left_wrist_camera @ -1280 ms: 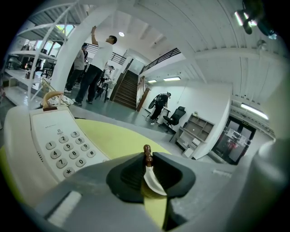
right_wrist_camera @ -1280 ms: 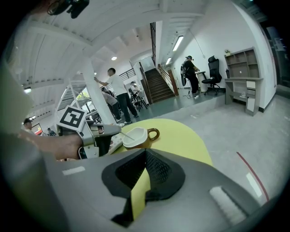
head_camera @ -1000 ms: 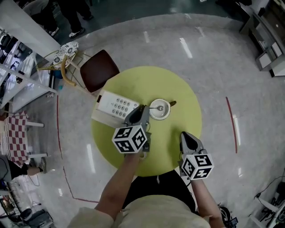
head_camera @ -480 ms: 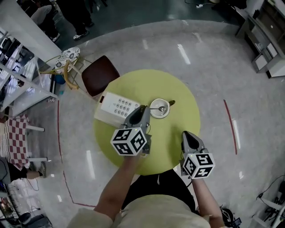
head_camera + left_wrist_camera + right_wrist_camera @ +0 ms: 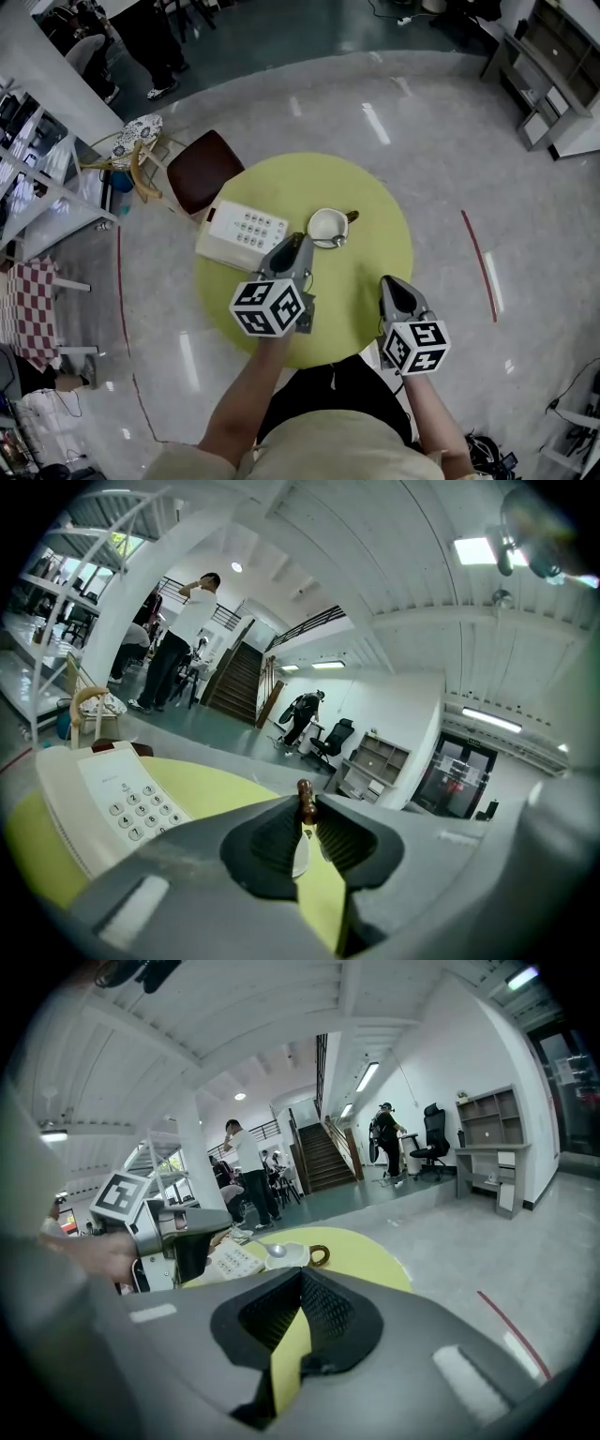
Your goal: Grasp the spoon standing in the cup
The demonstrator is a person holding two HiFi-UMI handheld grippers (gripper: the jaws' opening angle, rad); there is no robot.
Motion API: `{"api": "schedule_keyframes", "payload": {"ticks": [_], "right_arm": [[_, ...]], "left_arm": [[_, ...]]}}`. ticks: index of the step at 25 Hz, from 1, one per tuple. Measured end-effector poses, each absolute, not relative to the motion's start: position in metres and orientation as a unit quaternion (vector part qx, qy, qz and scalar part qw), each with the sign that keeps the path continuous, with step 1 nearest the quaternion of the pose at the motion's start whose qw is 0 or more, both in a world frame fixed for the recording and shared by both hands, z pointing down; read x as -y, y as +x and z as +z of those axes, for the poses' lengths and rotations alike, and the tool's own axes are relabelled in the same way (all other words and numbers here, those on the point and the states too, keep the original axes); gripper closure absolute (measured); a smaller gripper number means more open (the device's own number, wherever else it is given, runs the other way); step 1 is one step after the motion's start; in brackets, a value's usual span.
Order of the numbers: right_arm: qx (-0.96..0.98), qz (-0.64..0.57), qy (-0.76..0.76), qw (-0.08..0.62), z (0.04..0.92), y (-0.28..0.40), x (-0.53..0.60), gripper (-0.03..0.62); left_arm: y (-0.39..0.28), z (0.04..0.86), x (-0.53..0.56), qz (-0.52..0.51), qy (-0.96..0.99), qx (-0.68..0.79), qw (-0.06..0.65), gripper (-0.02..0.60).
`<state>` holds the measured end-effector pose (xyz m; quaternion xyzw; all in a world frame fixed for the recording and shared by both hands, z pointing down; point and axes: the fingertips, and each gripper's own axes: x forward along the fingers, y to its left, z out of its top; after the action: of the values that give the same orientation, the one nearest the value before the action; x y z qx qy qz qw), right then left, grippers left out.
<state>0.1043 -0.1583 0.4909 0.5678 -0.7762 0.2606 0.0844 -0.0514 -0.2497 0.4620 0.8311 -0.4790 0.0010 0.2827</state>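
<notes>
A white cup [image 5: 323, 223] with a brown handle stands near the middle of the round yellow-green table [image 5: 366, 197]. My left gripper [image 5: 302, 244] is just left of the cup and shut on the spoon's handle. The handle's brown end [image 5: 305, 799] pokes up between the pads. The spoon's metal bowl [image 5: 336, 241] hangs over the cup's near rim. In the right gripper view the spoon [image 5: 277, 1251] is raised above the cup [image 5: 292, 1260]. My right gripper [image 5: 395, 290] hovers at the table's near right edge with its jaw tips together and nothing between them.
A white desk telephone [image 5: 242, 232] lies on the table left of the cup, close beside the left gripper. A dark red chair [image 5: 204, 161] stands behind the table at the left. Shelving [image 5: 37, 178] and people stand further back.
The spoon's bowl has come from the middle of the cup to its near rim and lifted with the left gripper. Both grippers have risen a little.
</notes>
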Motion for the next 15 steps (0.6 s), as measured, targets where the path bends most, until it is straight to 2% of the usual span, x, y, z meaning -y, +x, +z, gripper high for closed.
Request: {"api": "schedule_keyframes", "payload": {"ticks": [15], "right_arm": [[0.769,0.239,0.588,0.080,0.479,0.112,0.132,0.592]], "left_arm": [[-0.033,0.462,0.219,0.016,0.852,0.442,0.280,0.529]]}}
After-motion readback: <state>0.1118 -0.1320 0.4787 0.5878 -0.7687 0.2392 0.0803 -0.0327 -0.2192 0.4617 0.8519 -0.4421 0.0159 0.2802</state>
